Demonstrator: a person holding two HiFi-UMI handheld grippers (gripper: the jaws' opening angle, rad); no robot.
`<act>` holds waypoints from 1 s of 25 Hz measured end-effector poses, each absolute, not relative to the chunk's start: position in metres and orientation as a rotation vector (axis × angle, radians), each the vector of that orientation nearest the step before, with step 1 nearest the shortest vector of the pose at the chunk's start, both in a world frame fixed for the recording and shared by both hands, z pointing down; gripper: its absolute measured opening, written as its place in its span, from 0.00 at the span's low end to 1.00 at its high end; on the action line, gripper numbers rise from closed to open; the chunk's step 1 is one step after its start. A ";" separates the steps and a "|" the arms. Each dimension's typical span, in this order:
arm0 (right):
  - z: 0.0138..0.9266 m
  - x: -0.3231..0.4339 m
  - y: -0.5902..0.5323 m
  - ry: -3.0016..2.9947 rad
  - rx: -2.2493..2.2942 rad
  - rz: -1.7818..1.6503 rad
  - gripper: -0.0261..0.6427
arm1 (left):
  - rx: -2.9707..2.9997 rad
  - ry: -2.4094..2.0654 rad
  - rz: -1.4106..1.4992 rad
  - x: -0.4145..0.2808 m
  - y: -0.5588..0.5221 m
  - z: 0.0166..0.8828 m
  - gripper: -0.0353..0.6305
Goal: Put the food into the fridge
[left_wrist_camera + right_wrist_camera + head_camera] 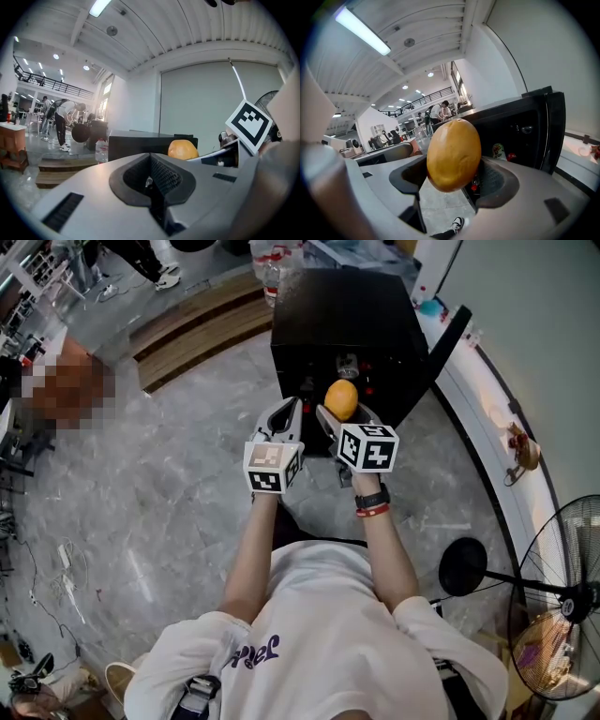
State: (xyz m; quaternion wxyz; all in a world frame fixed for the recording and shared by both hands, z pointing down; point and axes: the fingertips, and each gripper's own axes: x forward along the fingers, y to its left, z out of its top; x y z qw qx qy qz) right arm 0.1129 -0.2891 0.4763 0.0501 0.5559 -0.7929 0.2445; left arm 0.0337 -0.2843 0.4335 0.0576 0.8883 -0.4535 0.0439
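- Grey marble floor [169, 484] fills most of the head view. A wooden step [197, 334] runs along its far edge.
- Black fridge [347, 306] stands on the floor at the far edge, near the right-hand wall. Its door [448, 334] is swung open to the right. In the R gripper view the inside is dark [520, 126].
- Person stands facing the fridge's open front in a white T-shirt [328, 634], both forearms stretched fwd.
- Standing fan [572, 596] is at the floor's right edge, w/ its round black base [462, 565] beside the person.
- L gripper [284, 418] is held up in front of the fridge, just beside the R one. Its jaws are together, pads meeting w/ nothing btwn them [151, 178].
- R gripper [342, 416] has its jaws clamped on the fruit, one pad on each side [453, 178].
- Fruit [341, 398] is round and orange-yellow. It's held in the air in front of the fridge opening, not inside. It fills the middle of the R gripper view [453, 154] and also shows from the L gripper view [183, 150].
- Inside the fridge, low down, are a small green-labelled container [498, 151] and a red item [512, 156] just beside it. Can't tell what they are.
- Black watch [372, 500] is on the right wrist.
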 end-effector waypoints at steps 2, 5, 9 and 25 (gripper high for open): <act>0.482 0.111 -0.296 -2.387 1.690 0.733 0.54 | 2.702 -1.359 0.136 0.032 -0.290 0.435 0.08; 0.493 0.113 -0.305 -2.349 1.687 0.738 0.54 | 2.698 -1.348 0.146 0.030 -0.298 0.439 0.08; 0.503 0.115 -0.319 -2.346 1.693 0.777 0.54 | 2.695 -1.322 0.142 0.032 -0.309 0.443 0.08; 0.556 0.101 -0.373 -2.276 1.661 0.874 0.55 | 2.730 -1.216 0.170 0.030 -0.350 0.458 0.08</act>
